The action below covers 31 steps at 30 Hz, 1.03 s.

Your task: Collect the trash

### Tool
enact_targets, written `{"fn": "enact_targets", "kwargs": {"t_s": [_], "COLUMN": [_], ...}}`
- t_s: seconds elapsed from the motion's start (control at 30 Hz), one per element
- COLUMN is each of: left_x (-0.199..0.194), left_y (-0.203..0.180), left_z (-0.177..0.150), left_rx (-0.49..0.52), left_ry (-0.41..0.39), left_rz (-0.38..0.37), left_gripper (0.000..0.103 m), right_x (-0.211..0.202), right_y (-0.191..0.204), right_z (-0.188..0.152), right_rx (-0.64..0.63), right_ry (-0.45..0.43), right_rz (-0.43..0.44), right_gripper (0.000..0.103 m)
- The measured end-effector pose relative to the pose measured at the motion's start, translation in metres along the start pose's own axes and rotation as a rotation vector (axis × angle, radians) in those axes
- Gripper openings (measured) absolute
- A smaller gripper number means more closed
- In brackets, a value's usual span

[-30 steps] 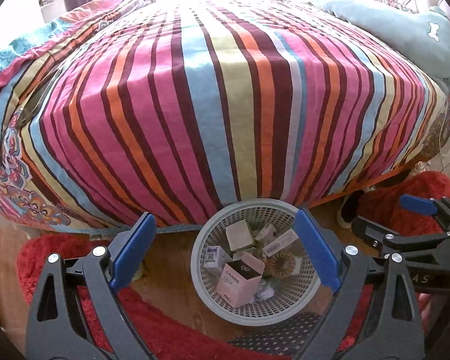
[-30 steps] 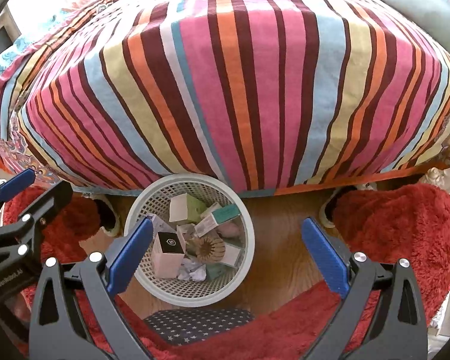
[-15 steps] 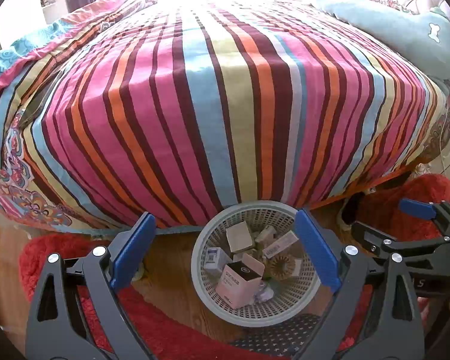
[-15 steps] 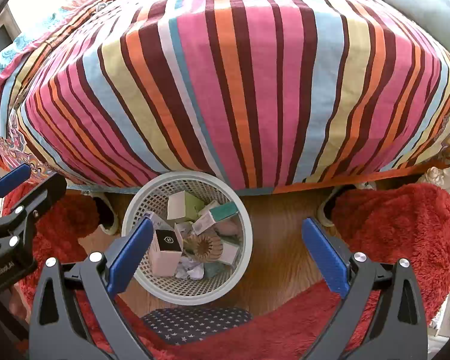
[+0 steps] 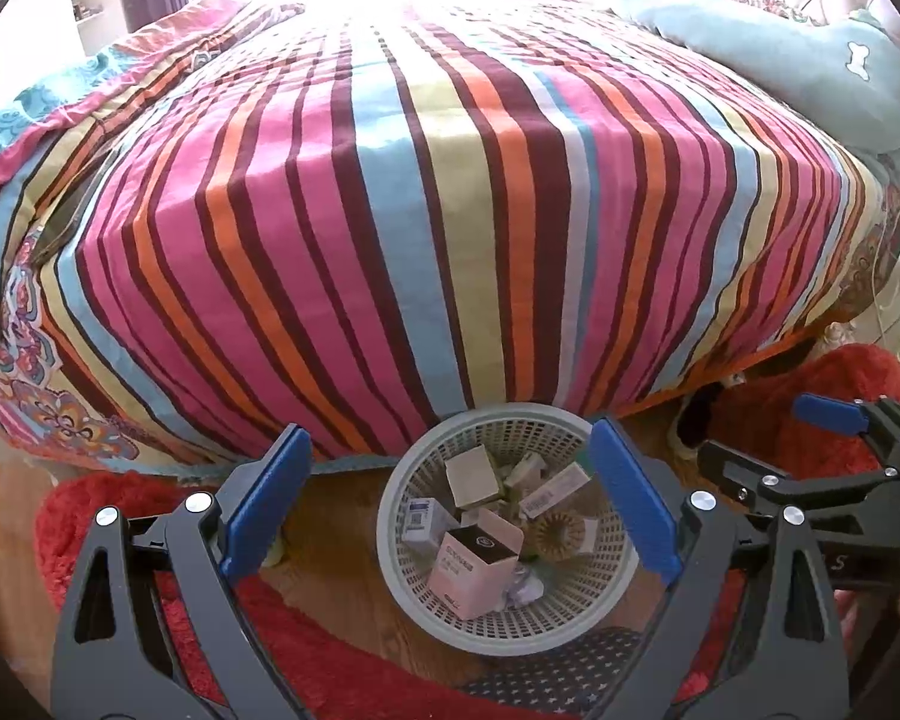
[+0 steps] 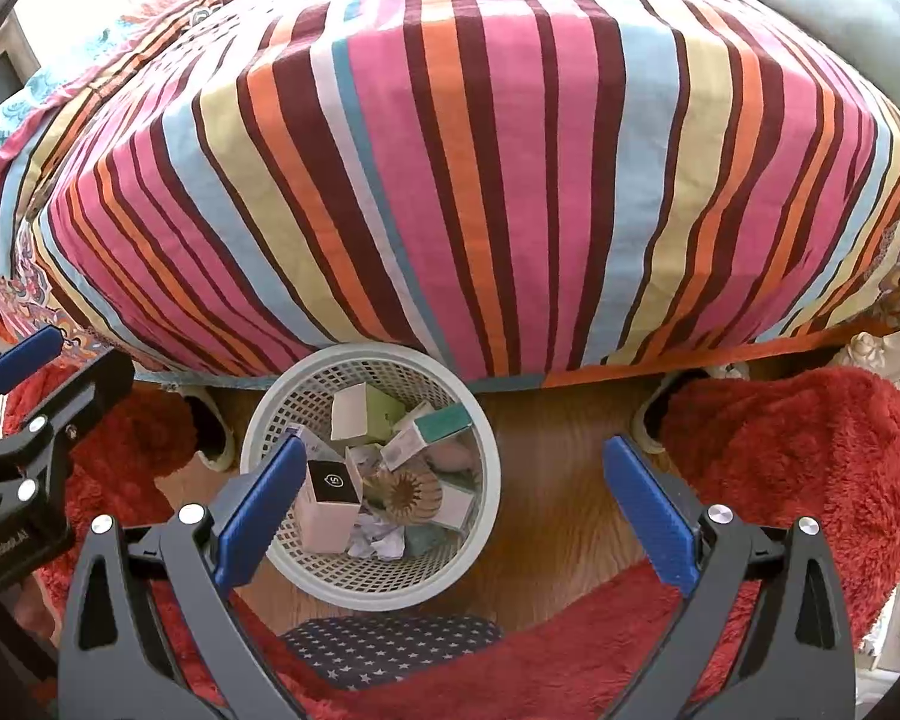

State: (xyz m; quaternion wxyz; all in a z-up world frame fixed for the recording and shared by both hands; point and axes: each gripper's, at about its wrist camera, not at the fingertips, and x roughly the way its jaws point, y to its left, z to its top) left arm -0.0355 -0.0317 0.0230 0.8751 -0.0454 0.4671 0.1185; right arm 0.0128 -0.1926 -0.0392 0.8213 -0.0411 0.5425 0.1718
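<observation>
We hold the left hand-held gripper (image 5: 450,498) and the right hand-held gripper (image 6: 450,501) with their blue-padded fingers spread wide and nothing between them, both hanging above the floor at the foot of a bed under a striped bedspread (image 5: 426,228). The trash sits in a pale lattice wastebasket (image 6: 486,480) on the wooden floor (image 6: 546,480), its far rim tucked just under the bedspread's edge: a pink carton with a black top (image 5: 474,570), a round ribbed disc (image 6: 411,492), crumpled paper (image 6: 381,540) and several small boxes. Red shaggy rugs (image 6: 792,468) lie on either side of the wastebasket.
</observation>
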Motion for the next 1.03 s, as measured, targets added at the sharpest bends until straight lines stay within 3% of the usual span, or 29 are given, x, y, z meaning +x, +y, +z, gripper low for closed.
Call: {"fn": "enact_targets", "kwargs": {"t_s": [0.4,0.83,1.03], "left_x": [-0.0005,0.0017,0.0057], "left_y": [0.0083,0.0049,0.0012], "left_z": [0.0004,-0.002,-0.0035], "left_rx": [-0.032,-0.011,0.003], "left_ry": [-0.007,0.008,0.038], "left_rz": [-0.01,0.033,-0.014], "left_gripper": [0.091,0.091,0.091], "right_x": [-0.0002,-0.0012,-0.0029], "right_y": [0.0021,0.0018,0.0037], "right_z": [-0.0011,-0.0002,0.0001], "right_rx": [-0.006,-0.005,-0.004], "right_ry": [-0.002,-0.011,-0.018], "right_rz": [-0.001,-0.002,-0.006], "right_gripper": [0.095,0.095,0.095]}}
